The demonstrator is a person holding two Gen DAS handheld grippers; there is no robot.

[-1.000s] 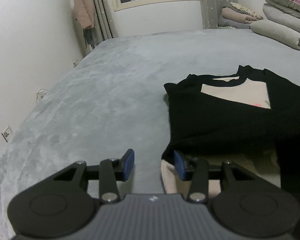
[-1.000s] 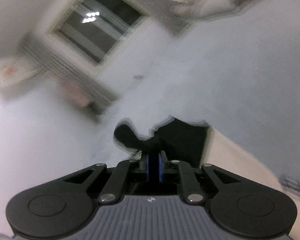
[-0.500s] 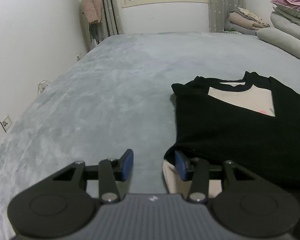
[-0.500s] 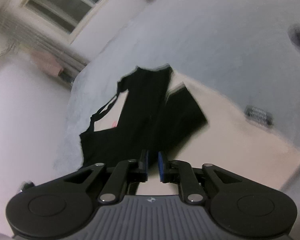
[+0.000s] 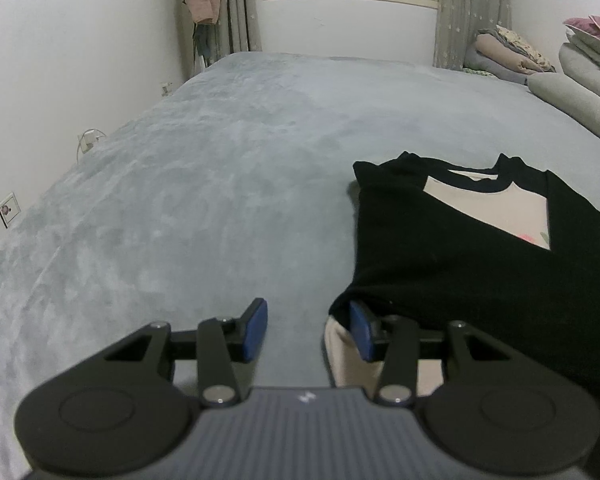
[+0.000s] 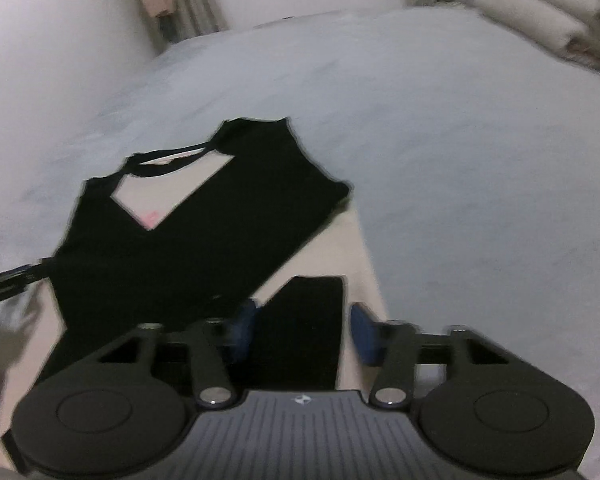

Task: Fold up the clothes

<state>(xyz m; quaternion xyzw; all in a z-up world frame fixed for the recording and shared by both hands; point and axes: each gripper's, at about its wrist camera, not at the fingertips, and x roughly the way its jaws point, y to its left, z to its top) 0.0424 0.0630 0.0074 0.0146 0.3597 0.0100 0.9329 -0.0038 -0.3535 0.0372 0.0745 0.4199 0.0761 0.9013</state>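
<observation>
Both grippers (image 5: 307,330) (image 6: 302,330) wide apart (empty)

Black-and-cream shirt (image 5: 460,248) lying flat at right of left wrist frame, centre-left of right wrist frame (image 6: 188,216). Both black sleeves folded inward across cream front; neckline toward top of frame. Cream lower body exposed at bottom of frame.

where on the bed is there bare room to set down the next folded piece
Bare grey bed stretches from the black-and-cream shirt to the wall, and on toward the window. Crowded: the far right corner, stacked with folded bedding. The left gripper hangs open at the shirt's hem.
</observation>
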